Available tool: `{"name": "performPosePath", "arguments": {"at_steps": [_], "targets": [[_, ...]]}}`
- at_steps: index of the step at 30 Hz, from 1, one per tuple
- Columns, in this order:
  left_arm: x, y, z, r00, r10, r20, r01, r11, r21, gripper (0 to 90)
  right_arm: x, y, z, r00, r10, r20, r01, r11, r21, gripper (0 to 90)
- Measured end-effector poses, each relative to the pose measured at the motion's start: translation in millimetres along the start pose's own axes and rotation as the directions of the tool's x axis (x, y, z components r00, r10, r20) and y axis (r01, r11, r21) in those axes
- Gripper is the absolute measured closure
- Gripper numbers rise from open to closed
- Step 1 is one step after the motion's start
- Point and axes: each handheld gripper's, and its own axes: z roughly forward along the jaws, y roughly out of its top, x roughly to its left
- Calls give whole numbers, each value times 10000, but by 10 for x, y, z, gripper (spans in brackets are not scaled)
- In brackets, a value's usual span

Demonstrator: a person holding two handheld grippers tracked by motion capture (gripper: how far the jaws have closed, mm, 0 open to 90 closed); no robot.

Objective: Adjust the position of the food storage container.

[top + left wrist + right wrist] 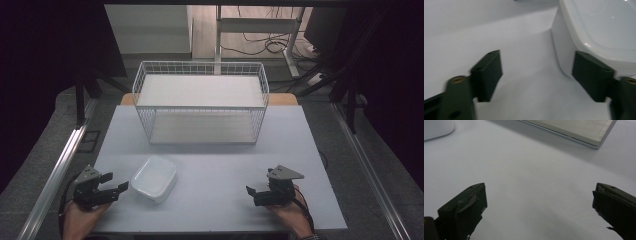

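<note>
The box [154,178] lies lidded on the table [220,200], front left, ahead of the rack [200,102]. Left gripper [114,187] is open, its tips just beside the box's near corner; straddle the wall squarely before closing. Right gripper [251,195] rests open, well apart.

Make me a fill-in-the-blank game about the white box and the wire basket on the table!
1. The white plastic container sits closest to the ____ gripper.
2. The jaws of the right gripper are ____, with nothing between them.
3. The white wire basket has ____ shelves, one above the other.
4. The container rests on the table with its lid ____.

Missing words: left; open; two; on
</note>
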Motion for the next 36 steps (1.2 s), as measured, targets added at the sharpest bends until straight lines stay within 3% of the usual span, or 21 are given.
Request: {"name": "performPosePath", "arguments": {"at_steps": [1,4,7,9,11,15,16,24,26,31,36], "targets": [[-14,13,15,9997,-8,228,7,10000,60,439,-3,5,-2,10000,39,44,-39,10000,-32,0],[-42,36,53,9994,134,304,-142,9995,285,641,-17,11,-6,9999,146,87,-145,9999,-68,10],[-74,55,74,9992,191,350,-205,9990,403,801,-24,17,-13,9997,224,127,-223,9997,-98,24],[-101,74,94,9989,242,401,-261,9986,469,858,-25,19,-14,9996,246,116,-245,9996,-102,29],[-125,103,147,9977,119,664,-146,9991,392,882,-20,24,-9,9997,239,108,-238,9997,-93,43],[-136,141,213,9978,93,657,-123,9989,461,896,-11,29,7,9998,174,52,-174,9998,-28,52],[-131,152,257,9963,-64,855,26,9990,452,897,-4,35,16,9999,168,34,-168,9999,15,58],[-212,239,402,9905,-191,1362,131,9989,449,897,28,61,46,9998,129,-143,-127,9999,113,88],[-295,278,491,9893,78,1457,-170,9979,625,897,44,65,54,9997,66,-216,-62,9998,193,99],[-393,339,587,9841,260,1759,-383,9970,666,898,49,67,63,9997,40,-240,-34,9997,254,104],[-527,466,772,9721,529,2287,-706,9951,699,898,69,76,78,9996,16,-277,-6,9994,342,112]]}}
